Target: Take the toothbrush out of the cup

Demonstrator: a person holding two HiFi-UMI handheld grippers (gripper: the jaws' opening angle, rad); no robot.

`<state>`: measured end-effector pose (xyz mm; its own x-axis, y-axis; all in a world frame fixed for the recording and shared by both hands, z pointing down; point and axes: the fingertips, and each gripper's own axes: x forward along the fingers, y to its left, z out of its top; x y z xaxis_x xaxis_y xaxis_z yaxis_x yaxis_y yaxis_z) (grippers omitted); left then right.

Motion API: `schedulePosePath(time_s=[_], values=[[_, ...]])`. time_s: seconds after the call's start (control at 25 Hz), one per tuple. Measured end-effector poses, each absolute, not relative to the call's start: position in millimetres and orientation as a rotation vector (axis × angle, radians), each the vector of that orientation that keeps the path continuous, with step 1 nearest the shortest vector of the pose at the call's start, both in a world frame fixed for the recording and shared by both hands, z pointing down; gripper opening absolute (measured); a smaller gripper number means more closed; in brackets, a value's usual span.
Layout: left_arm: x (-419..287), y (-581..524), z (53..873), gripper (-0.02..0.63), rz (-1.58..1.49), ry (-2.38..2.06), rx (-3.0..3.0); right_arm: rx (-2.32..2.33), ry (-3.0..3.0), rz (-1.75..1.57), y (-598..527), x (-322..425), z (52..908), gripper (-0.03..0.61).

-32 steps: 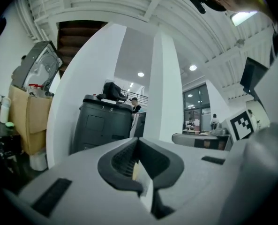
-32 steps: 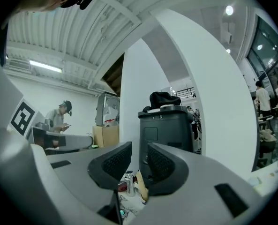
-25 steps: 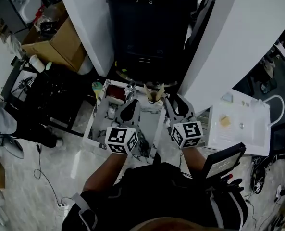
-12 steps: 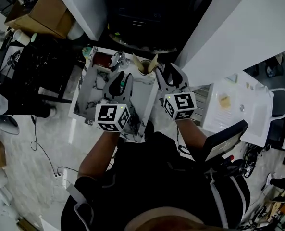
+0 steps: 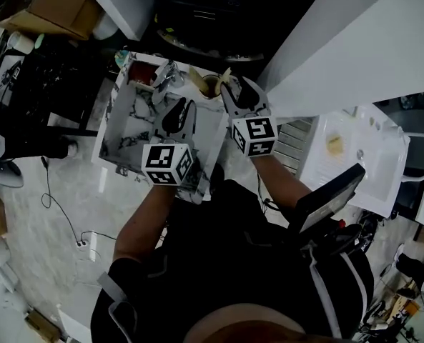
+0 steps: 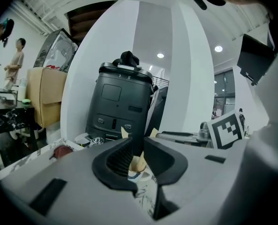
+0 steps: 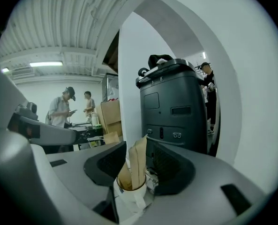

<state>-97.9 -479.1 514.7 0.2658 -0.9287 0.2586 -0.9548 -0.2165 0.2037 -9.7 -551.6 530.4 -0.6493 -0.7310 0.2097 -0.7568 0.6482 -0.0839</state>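
A white cup (image 7: 128, 197) stands on the marble-patterned table top (image 5: 126, 131) with tan paper-wrapped toothbrushes (image 7: 135, 165) upright in it. My right gripper (image 7: 135, 159) is level with the cup. Its jaws are opening wide on either side of the cup and toothbrushes, and the pads are clear of them. In the head view the cup (image 5: 210, 86) sits just left of the right gripper (image 5: 232, 95). My left gripper (image 5: 177, 114) hovers over the table nearer to me. Its jaws (image 6: 138, 146) are closing with a narrow gap and nothing between them. The cup (image 6: 137, 165) shows beyond that gap.
A tall black machine (image 7: 174, 107) stands right behind the table between white walls. A red object (image 6: 61, 151) and a metallic item (image 5: 165, 77) lie at the table's far left. A cardboard box (image 5: 51, 2) is at the left, a white sink unit (image 5: 347, 148) at the right. People stand in the background.
Both grippers have dropped lower and moved forward over the table. The right gripper now has the cup between its jaws.
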Motion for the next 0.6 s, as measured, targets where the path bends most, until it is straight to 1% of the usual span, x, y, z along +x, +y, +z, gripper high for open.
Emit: schedulePosePath(time_s=[0.32,0.6], values=[[-106,-477,530,0.006,0.127,-1.727,2.184,1.161,-2.664,0.373,-560,-29,570,0.173],[-111,-469,536,0.006,0.132,-1.722,2.166,1.179,-2.609,0.376,-567,-36,592,0.171]])
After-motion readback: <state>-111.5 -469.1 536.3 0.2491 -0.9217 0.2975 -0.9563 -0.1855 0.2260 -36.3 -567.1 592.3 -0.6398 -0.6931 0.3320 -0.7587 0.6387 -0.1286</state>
